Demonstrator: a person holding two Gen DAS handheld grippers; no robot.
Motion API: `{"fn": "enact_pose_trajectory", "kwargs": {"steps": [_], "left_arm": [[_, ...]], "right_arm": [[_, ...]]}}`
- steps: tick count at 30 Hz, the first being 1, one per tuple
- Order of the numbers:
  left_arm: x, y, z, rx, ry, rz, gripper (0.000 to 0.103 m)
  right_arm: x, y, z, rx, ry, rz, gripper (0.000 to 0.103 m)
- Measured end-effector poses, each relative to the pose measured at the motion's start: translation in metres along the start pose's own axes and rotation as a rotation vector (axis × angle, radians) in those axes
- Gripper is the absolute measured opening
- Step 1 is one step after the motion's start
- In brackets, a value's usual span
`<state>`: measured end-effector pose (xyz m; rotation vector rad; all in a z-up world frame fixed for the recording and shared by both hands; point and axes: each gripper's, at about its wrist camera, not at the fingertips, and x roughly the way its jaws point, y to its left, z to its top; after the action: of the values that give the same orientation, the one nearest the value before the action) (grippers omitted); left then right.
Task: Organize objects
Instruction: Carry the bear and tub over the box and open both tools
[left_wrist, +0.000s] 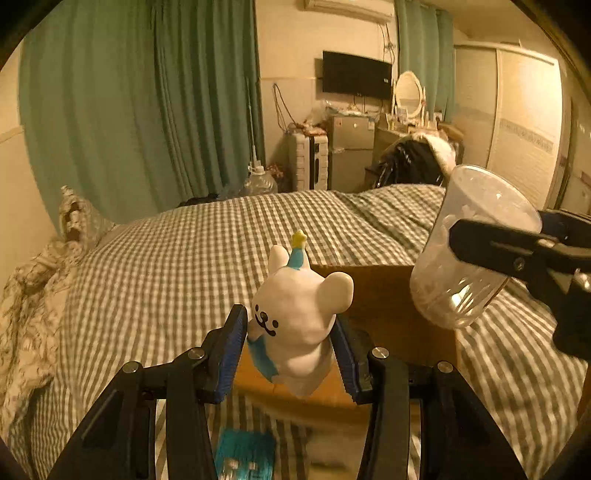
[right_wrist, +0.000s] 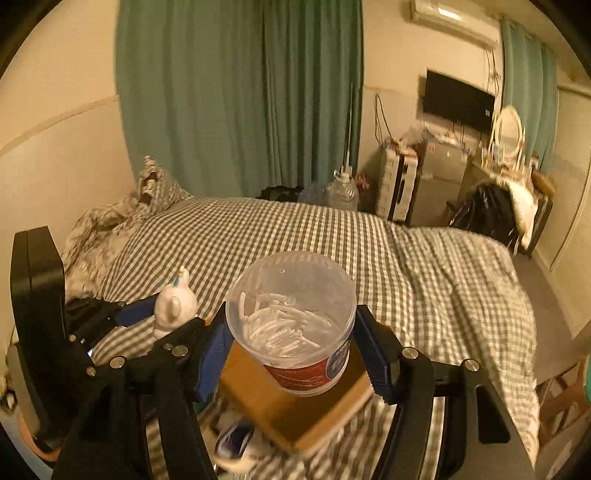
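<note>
Left wrist view: the left gripper (left_wrist: 291, 332) is closing its blue-padded fingers (left_wrist: 234, 343) on a white bear figurine (left_wrist: 295, 321), which is tilting forward above a brown cardboard box (left_wrist: 384, 299) sitting on the checked bedspread (left_wrist: 177, 266). The figurine's lower body is blocking much of the box's near side, and the gripper frame is cutting off the box's front edge. A blue packet (left_wrist: 245, 456) is lying below the jaws, half hidden and too blurred to read. At the right, the right gripper (left_wrist: 480, 240) is reaching in from the frame's edge, holding a clear plastic tub (left_wrist: 476, 251) tipped on its side in the air over the box's right end; only one dark finger is showing across the tub, the other being hidden behind it. Open bedspread is stretching away to the left and beyond the box.

Right wrist view: the right gripper (right_wrist: 291, 339) is pressing both pads against the sides of the clear plastic tub (right_wrist: 291, 321), whose open mouth is facing the camera; thin white sticks, possibly floss picks, are lying inside. The tub is hanging over the brown cardboard box (right_wrist: 280, 410), covering most of its top, while the near corner is smearing into blur. At the left, the left gripper (right_wrist: 155, 317) is carrying the white bear figurine (right_wrist: 173, 306) just beside the tub, its fingers partly hidden behind the right gripper's frame. A wide run of checked bedspread (right_wrist: 406, 266) is lying free to the right and behind.
</note>
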<state>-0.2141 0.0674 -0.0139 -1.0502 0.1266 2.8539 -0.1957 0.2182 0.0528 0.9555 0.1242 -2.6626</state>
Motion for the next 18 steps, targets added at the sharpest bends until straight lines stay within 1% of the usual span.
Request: {"fn": "enact_pose_trajectory", "kwargs": {"steps": [2, 4, 6, 8, 9, 11, 12, 13, 14, 15, 18], "left_arm": [[0.026, -0.003, 0.007, -0.016, 0.035, -0.026, 0.047], [0.048, -0.005, 0.01, -0.019, 0.051, -0.031, 0.047], [0.064, -0.009, 0.011, -0.015, 0.058, -0.04, 0.047], [0.077, -0.012, 0.008, -0.01, 0.081, -0.072, 0.049], [0.081, -0.013, 0.006, -0.006, 0.09, -0.081, 0.05], [0.088, -0.014, 0.002, 0.009, 0.108, -0.073, 0.062], [0.087, -0.015, 0.001, 0.013, 0.101, -0.055, 0.073], [0.086, -0.014, 0.002, 0.01, 0.09, -0.045, 0.078], [0.083, -0.012, 0.001, 0.001, 0.078, -0.041, 0.079], [0.08, -0.008, 0.001, -0.006, 0.075, -0.044, 0.079], [0.063, 0.002, 0.0, -0.028, 0.075, -0.045, 0.08]], "right_arm": [[0.024, -0.012, 0.004, 0.029, 0.035, 0.002, 0.063], [0.052, -0.022, 0.004, 0.054, 0.084, -0.003, 0.063], [0.071, -0.028, -0.001, 0.067, 0.121, 0.001, 0.063], [0.083, -0.032, -0.008, 0.07, 0.134, 0.028, 0.063], [0.085, -0.032, -0.012, 0.072, 0.131, 0.037, 0.064], [0.083, -0.037, -0.018, 0.069, 0.125, 0.033, 0.072], [0.081, -0.038, -0.017, 0.071, 0.113, 0.021, 0.078], [0.078, -0.039, -0.017, 0.073, 0.102, 0.021, 0.079], [0.072, -0.04, -0.016, 0.078, 0.087, 0.025, 0.079], [0.068, -0.04, -0.015, 0.081, 0.077, 0.026, 0.081], [0.042, -0.035, -0.011, 0.072, 0.037, 0.013, 0.081]]}}
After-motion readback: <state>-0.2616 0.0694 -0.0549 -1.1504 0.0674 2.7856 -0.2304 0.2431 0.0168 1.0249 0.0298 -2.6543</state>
